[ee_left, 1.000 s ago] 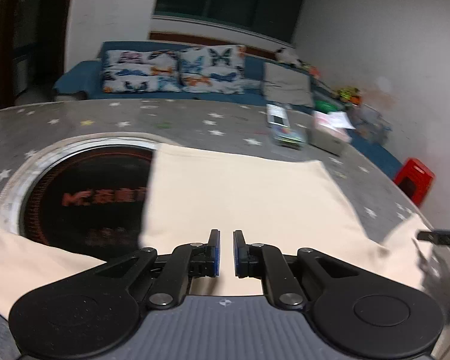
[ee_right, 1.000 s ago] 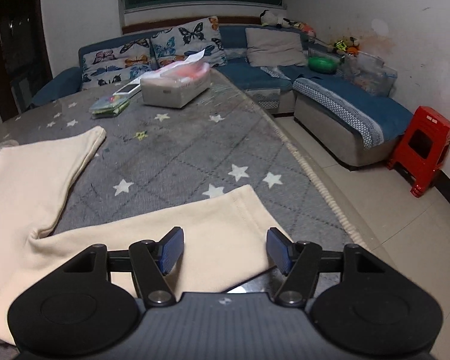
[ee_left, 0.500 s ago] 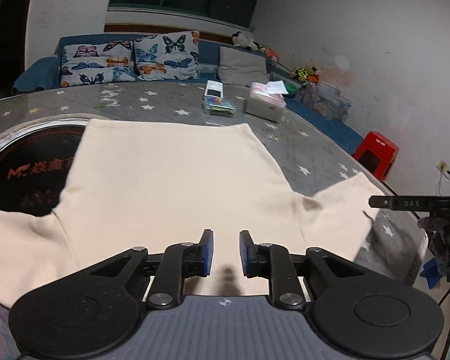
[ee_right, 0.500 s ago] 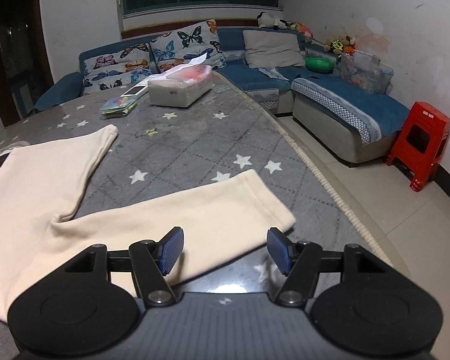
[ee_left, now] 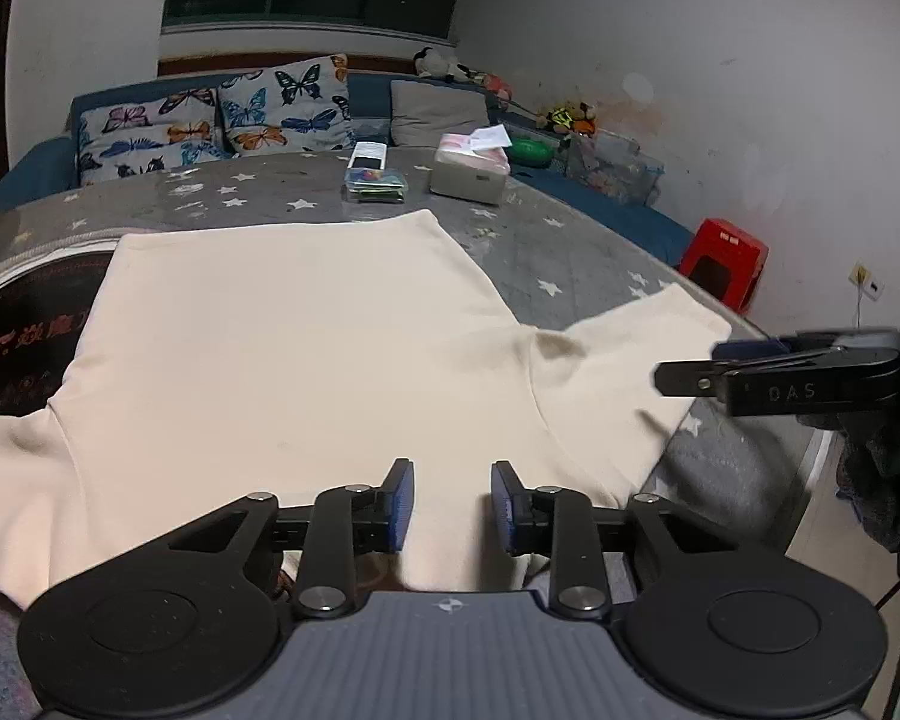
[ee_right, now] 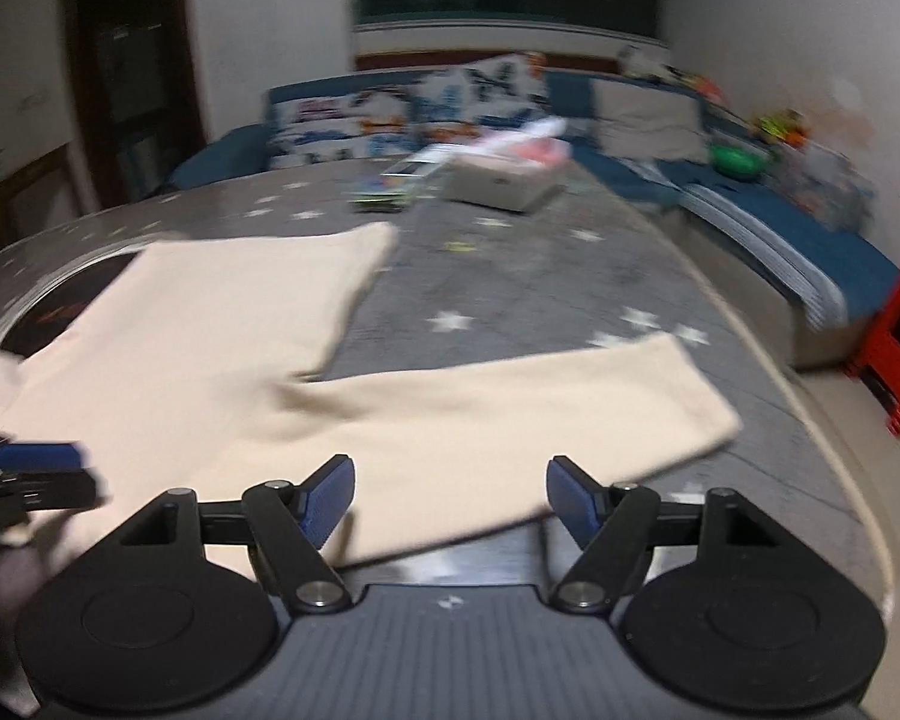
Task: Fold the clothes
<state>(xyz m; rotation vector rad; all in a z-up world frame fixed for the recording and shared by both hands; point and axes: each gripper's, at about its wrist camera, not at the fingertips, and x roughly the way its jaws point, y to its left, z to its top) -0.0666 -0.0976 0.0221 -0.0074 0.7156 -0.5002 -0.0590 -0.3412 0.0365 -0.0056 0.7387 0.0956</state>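
Note:
A cream long-sleeved top (ee_left: 306, 348) lies flat on the grey star-patterned table (ee_left: 570, 252), hem at the far side. My left gripper (ee_left: 452, 507) is open and empty, just above the near edge of the top by the neckline. My right gripper (ee_right: 450, 501) is wide open and empty over the near edge of the right sleeve (ee_right: 510, 414). The right gripper also shows in the left wrist view (ee_left: 720, 369), beside the sleeve's cuff. The right wrist view is motion-blurred.
A tissue box (ee_left: 469, 171), a stack of books (ee_left: 373, 183) and a dark round hotplate (ee_left: 18, 330) sit on the table. A blue sofa with butterfly cushions (ee_left: 222, 120) stands behind. A red stool (ee_left: 723, 258) stands past the table's right edge.
My left gripper has opened from nearly shut and swung right along the near edge of the top. My right gripper has turned left, still wide open over the sleeve.

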